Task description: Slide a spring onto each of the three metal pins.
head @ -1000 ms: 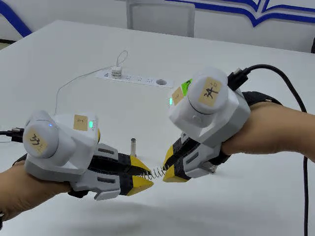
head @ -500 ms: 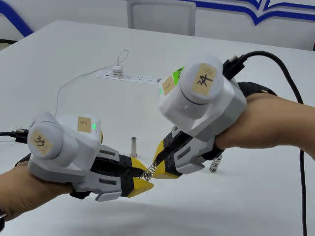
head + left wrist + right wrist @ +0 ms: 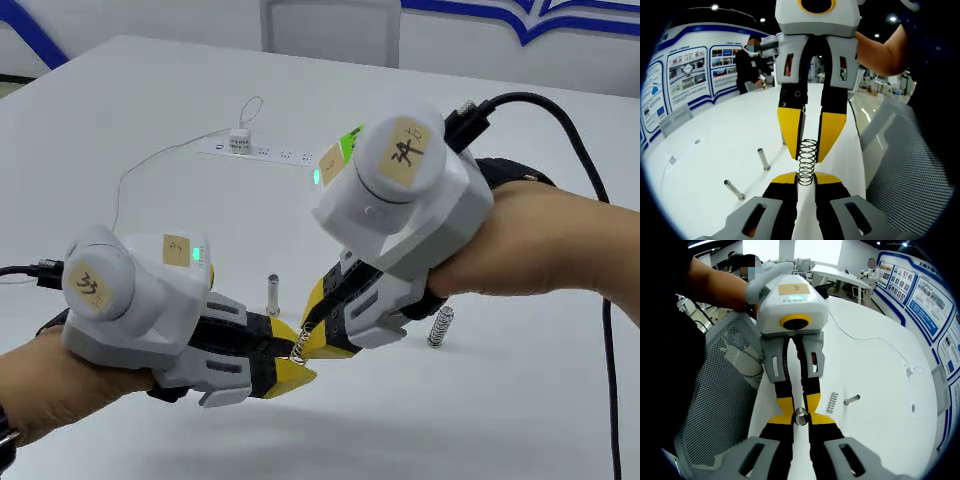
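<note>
A small metal spring [image 3: 298, 345] hangs just above the white table [image 3: 150, 110], held at both ends. My left gripper [image 3: 290, 368] comes in from the lower left and is shut on its lower end [image 3: 807, 165]. My right gripper [image 3: 314, 335] reaches down from the upper right, shut on the upper end [image 3: 800, 416]. A bare metal pin [image 3: 272, 294] stands just behind the grippers. The left gripper view has two bare pins [image 3: 762, 159] [image 3: 734, 190]. To the right another spring [image 3: 440, 326] stands upright, apparently on a pin.
A white power strip [image 3: 265, 157] with a plugged charger and thin cable lies at the back of the table. A black cable [image 3: 560, 125] runs from the right gripper. A grey chair [image 3: 330, 25] stands beyond the far edge, and a mesh chair [image 3: 900, 150] at the near side.
My right gripper has swung left and upward over the left gripper. The spring between them has turned from lying level to steeply tilted. The standing spring at the right has come into sight.
</note>
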Tool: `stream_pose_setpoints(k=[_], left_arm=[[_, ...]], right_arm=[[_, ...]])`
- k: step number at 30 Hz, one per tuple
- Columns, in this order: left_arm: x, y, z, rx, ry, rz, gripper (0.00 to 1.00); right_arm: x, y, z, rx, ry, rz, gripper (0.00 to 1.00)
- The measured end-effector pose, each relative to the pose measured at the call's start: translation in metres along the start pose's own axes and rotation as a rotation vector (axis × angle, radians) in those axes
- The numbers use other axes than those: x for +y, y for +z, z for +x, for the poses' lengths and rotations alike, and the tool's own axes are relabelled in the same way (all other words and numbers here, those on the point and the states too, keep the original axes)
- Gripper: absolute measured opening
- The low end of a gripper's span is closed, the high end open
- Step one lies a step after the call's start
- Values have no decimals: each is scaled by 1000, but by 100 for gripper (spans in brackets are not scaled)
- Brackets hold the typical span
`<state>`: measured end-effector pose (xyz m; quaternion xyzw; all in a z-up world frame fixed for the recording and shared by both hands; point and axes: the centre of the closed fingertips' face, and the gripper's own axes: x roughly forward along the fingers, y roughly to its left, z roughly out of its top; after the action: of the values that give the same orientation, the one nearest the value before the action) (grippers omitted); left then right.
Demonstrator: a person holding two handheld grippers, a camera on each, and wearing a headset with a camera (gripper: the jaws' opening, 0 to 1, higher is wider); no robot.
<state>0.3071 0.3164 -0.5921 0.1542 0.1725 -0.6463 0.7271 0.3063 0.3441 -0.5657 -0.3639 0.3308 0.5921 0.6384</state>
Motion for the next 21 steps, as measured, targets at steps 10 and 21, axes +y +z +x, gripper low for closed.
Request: stream_pose_setpoints(k=[10,21], left_arm=[[5,4,-8,-16,18,-30,26],[16,2,-29,-36,82,-69,36]], right_arm=[[-5,-7,-3,23,-18,10,12],[-14,-19,-9,51,-43,28,12]])
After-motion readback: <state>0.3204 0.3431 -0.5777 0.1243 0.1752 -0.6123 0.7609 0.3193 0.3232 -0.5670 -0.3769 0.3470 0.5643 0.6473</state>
